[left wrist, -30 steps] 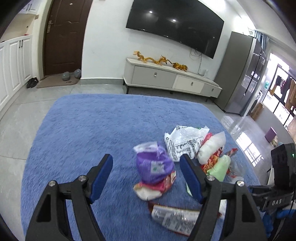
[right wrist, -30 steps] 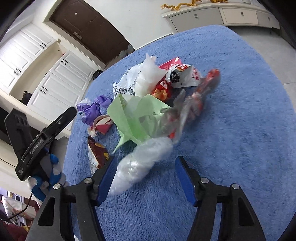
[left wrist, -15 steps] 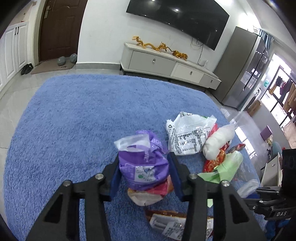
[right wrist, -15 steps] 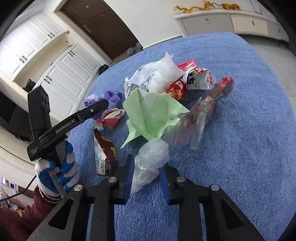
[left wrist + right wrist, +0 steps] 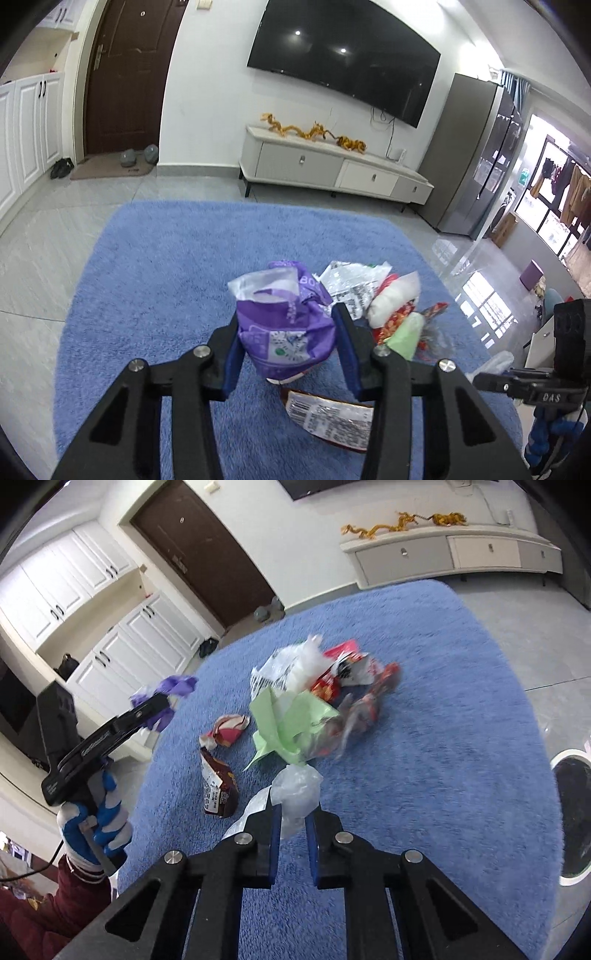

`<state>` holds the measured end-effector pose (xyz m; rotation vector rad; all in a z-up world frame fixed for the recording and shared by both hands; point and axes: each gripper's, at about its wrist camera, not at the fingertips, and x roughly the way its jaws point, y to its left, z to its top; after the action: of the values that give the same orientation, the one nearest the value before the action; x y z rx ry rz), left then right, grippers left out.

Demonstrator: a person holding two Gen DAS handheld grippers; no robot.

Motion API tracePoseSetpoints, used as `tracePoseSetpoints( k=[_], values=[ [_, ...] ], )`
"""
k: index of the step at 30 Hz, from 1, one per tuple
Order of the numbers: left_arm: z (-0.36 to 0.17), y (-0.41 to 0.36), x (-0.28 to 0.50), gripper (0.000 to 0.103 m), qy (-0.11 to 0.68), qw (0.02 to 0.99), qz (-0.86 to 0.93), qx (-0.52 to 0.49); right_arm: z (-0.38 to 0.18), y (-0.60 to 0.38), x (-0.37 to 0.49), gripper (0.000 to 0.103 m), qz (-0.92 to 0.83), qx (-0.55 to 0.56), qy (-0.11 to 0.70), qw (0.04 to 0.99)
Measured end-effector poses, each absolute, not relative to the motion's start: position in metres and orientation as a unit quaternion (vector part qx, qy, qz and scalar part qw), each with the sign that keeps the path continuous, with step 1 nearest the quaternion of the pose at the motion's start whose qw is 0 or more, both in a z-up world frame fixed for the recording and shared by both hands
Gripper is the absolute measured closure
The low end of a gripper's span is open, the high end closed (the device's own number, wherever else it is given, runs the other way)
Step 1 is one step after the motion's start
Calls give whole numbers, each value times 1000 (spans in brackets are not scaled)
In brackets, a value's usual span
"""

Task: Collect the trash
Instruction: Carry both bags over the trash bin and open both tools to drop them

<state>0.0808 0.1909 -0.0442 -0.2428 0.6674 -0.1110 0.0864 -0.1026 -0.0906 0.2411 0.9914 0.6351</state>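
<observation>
Blue shag rug (image 5: 155, 295) on a grey tiled floor, with a white low cabinet (image 5: 332, 173) and wall-mounted television (image 5: 343, 62) behind it. Left gripper (image 5: 288, 345): both blue pads pressed against a crumpled purple wrapper (image 5: 286, 325), which is clamped between them and raised clear of the rug, as the right wrist view confirms (image 5: 166, 698). Right gripper (image 5: 293, 829): jaws nearly closed, pinching a clear plastic bag (image 5: 295, 794) lifted off the rug. Remaining litter lies on the rug: a brown snack packet (image 5: 218, 790), a red-and-white wrapper (image 5: 227, 731), a light green paper (image 5: 291, 720), a white printed bag (image 5: 288, 668) and red wrappers (image 5: 332, 686), the last three touching in one heap. A round white-rimmed bin (image 5: 572, 801) stands at the rug's right edge.
</observation>
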Motion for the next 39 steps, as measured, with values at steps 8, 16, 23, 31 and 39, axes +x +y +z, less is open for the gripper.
tracePoseSetpoints(
  k=[8,16,23,31,39],
  values=[
    [-16,153,67,61,312,942,-73,-102,-67,-169,76,91,265,145,417,857],
    [-7,42,88,61,332,929,-151,-66,-58,-271,59,91,181,163,375,894],
    [-14,-94,120,61,365,898,-245,-19,-78,-363,51,91,73,160,374,911],
    [-50,-244,170,60,423,850,-314,21,-114,-437,68,91,-4,176,388,905],
    [-101,-321,209,57,471,817,-333,25,-161,-467,97,89,-33,177,422,888]
  ],
)
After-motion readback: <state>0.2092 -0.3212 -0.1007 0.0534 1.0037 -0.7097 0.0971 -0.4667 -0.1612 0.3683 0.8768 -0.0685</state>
